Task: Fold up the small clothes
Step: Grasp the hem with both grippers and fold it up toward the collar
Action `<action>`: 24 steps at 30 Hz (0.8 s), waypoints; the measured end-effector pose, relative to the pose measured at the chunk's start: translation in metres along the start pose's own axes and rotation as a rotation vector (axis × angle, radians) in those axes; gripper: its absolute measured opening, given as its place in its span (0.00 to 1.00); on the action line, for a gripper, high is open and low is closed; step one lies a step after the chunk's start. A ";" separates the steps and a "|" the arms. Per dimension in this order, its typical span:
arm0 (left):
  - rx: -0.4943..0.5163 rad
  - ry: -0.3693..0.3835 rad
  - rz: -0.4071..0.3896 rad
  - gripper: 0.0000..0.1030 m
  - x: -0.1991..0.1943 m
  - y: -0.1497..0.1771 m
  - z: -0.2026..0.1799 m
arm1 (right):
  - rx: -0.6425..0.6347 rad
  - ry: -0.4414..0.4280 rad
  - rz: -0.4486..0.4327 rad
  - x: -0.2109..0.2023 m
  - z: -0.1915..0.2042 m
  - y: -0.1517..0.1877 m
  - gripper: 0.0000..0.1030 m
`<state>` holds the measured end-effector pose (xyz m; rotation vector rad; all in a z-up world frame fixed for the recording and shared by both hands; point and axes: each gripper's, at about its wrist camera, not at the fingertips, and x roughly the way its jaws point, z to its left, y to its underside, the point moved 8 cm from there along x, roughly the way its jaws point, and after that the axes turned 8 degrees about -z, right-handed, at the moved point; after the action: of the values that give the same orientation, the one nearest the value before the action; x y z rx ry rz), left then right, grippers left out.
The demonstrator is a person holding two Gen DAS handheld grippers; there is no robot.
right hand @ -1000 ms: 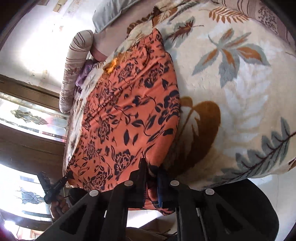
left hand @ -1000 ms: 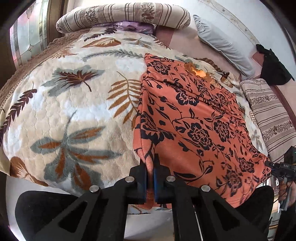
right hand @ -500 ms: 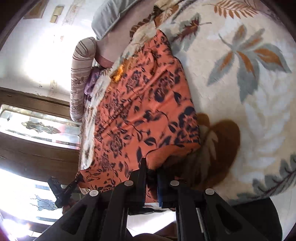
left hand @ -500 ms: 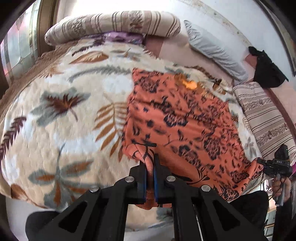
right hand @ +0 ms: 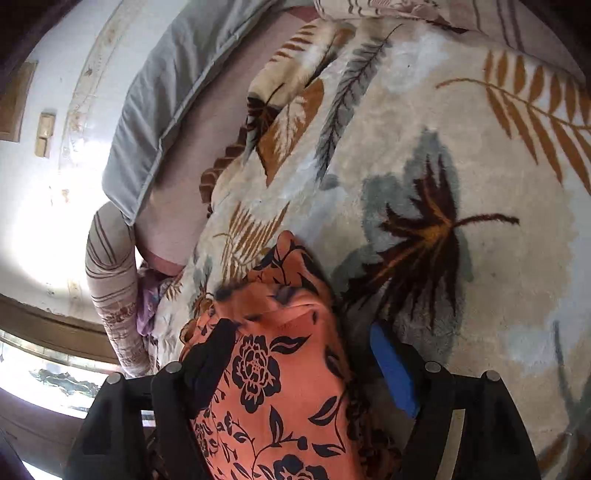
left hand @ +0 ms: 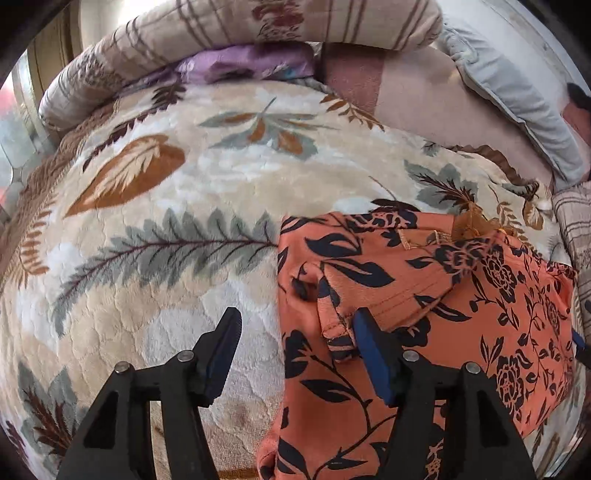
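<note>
An orange garment with a black flower print (left hand: 436,302) lies folded over on itself on the leaf-patterned blanket (left hand: 155,258). My left gripper (left hand: 297,332) hovers over its left edge, jaws opening. A folded hem corner rests loose beside the right pad (left hand: 373,354), and neither pad presses it. In the right wrist view the same garment (right hand: 273,369) bunches up between the fingers of my right gripper (right hand: 299,354). Its jaws are opening too, with the blue pad (right hand: 391,373) standing clear of the cloth.
A striped bolster (left hand: 258,26) and purple cloth (left hand: 243,66) lie at the far end of the bed. A grey pillow (left hand: 517,107) leans against the wall at the right. Another striped cushion (left hand: 572,221) sits at the right edge. A window (right hand: 48,373) shows low left.
Both grippers carried the garment's near hem forward across the bed, folding the cloth over itself. Their jaws, shut on the hem before, now stand apart and the hem lies loose.
</note>
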<state>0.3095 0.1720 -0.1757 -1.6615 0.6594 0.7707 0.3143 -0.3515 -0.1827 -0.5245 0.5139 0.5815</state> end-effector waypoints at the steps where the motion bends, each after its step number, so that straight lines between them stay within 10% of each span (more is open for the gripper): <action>1: -0.030 0.019 -0.029 0.63 -0.010 0.000 0.004 | -0.004 0.005 -0.049 -0.014 -0.002 0.004 0.76; 8: -0.173 0.020 -0.284 0.84 -0.128 0.022 0.040 | -0.054 -0.043 -0.020 -0.096 -0.006 0.113 0.76; 12: -0.245 0.105 -0.160 0.84 -0.109 0.078 0.027 | 0.014 -0.039 0.054 -0.077 -0.012 0.159 0.76; 19: -0.158 0.033 -0.078 0.84 -0.046 0.088 -0.003 | 0.149 0.044 -0.051 -0.026 -0.007 0.126 0.76; 21: -0.141 0.024 -0.063 0.72 -0.039 0.080 -0.005 | 0.170 0.080 -0.084 -0.019 -0.009 0.116 0.66; 22: -0.137 0.014 -0.047 0.38 -0.034 0.075 -0.005 | 0.163 0.112 -0.090 -0.013 -0.010 0.111 0.32; 24: -0.195 0.052 0.015 0.22 -0.029 0.066 -0.007 | 0.158 0.143 -0.058 -0.003 -0.012 0.108 0.17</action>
<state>0.2415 0.1524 -0.1922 -1.8610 0.6500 0.8263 0.2413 -0.2826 -0.2236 -0.4306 0.6722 0.4455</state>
